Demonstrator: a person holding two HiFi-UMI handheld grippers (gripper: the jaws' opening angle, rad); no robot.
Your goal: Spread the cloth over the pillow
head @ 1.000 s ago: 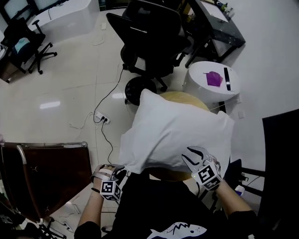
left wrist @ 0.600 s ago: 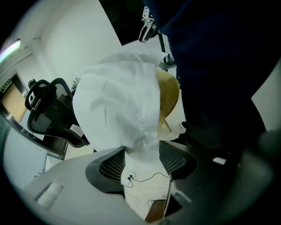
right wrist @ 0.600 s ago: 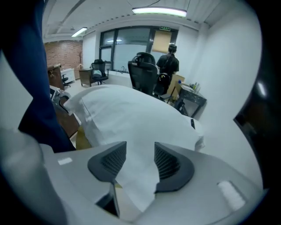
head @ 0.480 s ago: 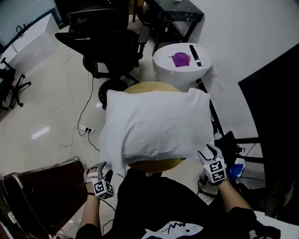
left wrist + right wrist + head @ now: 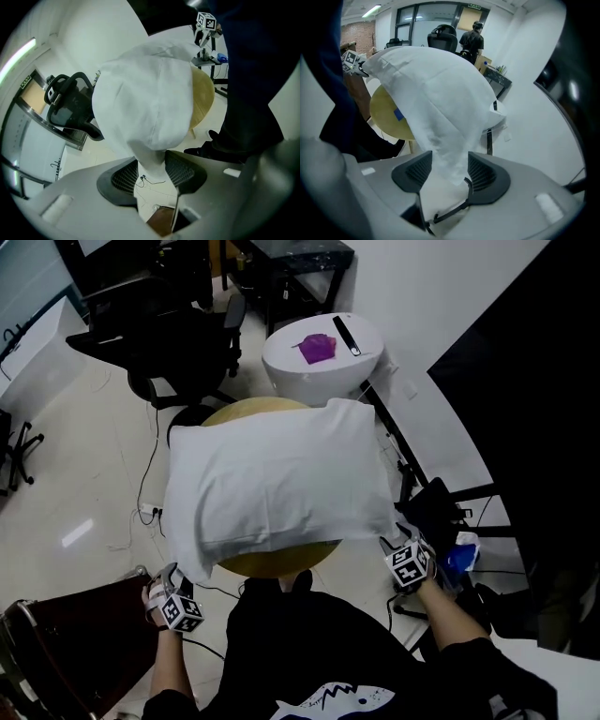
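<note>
Left tongs stand half-spread, closing, right tongs wide, opening, cloth corners between both.

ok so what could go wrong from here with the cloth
1. The right gripper jaws are opening with the cloth corner loose between them; that side may drop and bunch unevenly.
2. The left gripper jaws are closing around the other corner; a pull from that side alone could skew the cloth or drag it off the small round table, which it already overhangs.
</note>
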